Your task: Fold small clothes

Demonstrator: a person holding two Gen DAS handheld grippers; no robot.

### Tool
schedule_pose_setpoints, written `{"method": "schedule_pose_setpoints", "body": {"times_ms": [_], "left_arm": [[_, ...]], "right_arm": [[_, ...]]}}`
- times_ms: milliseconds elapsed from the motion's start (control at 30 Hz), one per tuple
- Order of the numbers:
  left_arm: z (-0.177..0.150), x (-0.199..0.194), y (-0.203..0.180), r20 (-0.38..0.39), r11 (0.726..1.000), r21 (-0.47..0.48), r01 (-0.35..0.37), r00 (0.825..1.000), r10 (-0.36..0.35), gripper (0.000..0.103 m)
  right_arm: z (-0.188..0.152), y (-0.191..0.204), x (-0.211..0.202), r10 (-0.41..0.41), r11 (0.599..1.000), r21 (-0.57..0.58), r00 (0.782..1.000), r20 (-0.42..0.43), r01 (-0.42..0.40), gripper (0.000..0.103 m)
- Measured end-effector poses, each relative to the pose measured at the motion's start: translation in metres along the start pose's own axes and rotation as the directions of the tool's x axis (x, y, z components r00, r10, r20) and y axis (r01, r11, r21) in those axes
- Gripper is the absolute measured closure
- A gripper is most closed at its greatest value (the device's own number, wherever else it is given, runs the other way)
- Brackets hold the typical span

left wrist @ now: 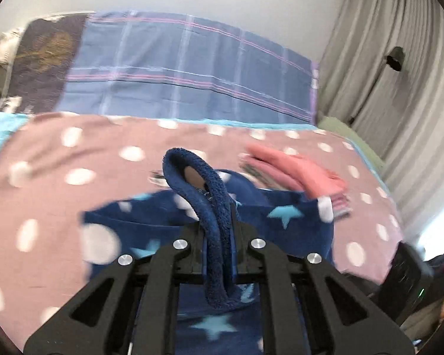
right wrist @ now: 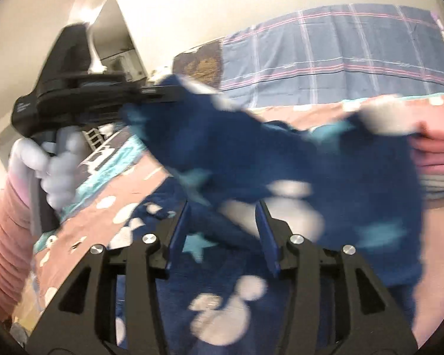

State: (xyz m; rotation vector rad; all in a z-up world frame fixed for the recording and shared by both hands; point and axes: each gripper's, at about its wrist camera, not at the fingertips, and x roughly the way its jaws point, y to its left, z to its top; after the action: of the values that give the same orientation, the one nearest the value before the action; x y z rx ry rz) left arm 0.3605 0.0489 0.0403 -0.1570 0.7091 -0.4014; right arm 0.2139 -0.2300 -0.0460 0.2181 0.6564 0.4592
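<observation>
The left gripper [left wrist: 219, 236] is pinched tight on the fuzzy edge of the blue star garment [left wrist: 281, 222]. The right gripper [right wrist: 219, 233] has its jaws apart, with the cloth loose between them (not gripped). Lift the edge slowly so the fold stays flat. Below lies the dotted pink blanket [left wrist: 59, 177], then pink folded clothes [left wrist: 296, 171], then a plaid cover [left wrist: 177, 74].

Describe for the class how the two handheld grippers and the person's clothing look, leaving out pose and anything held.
Both grippers are matte black, with angular linkage arms, cut-out slots and round silver bolt heads. The right gripper has blue finger pads. The left gripper, seen side-on, has a bulky black body. The hand wears a pale glove, and the sleeve is ribbed pink.
</observation>
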Motion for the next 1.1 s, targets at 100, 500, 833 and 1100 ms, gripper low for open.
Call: {"method": "schedule_pose_setpoints", "body": {"times_ms": [100, 500, 833, 1100], "left_arm": [[-0.016, 0.012, 0.041, -0.072, 0.996, -0.056, -0.067, 0.995, 0.063, 0.091], [-0.067, 0.033, 0.083, -0.098, 0.964, -0.011, -0.265, 0.960, 0.262, 0.066], [-0.112, 0.085, 0.043, -0.112, 0.965, 0.150, -0.214, 0.966, 0.232, 0.061], [-0.117, 0.083, 0.036, -0.097, 0.953, 0.177, -0.247, 0.959, 0.266, 0.060]], "right_arm": [[0.004, -0.020, -0.002, -0.061, 0.996, 0.065, 0.998, -0.020, 0.062, 0.055], [-0.006, -0.072, 0.016, -0.219, 0.945, 0.214, 0.964, -0.151, 0.248, 0.055], [0.039, -0.085, -0.028, -0.336, 0.910, 0.253, 0.942, -0.012, 0.327, 0.054], [0.118, -0.084, 0.050, -0.514, 0.840, 0.052, 0.823, -0.243, 0.540, 0.045]]}}
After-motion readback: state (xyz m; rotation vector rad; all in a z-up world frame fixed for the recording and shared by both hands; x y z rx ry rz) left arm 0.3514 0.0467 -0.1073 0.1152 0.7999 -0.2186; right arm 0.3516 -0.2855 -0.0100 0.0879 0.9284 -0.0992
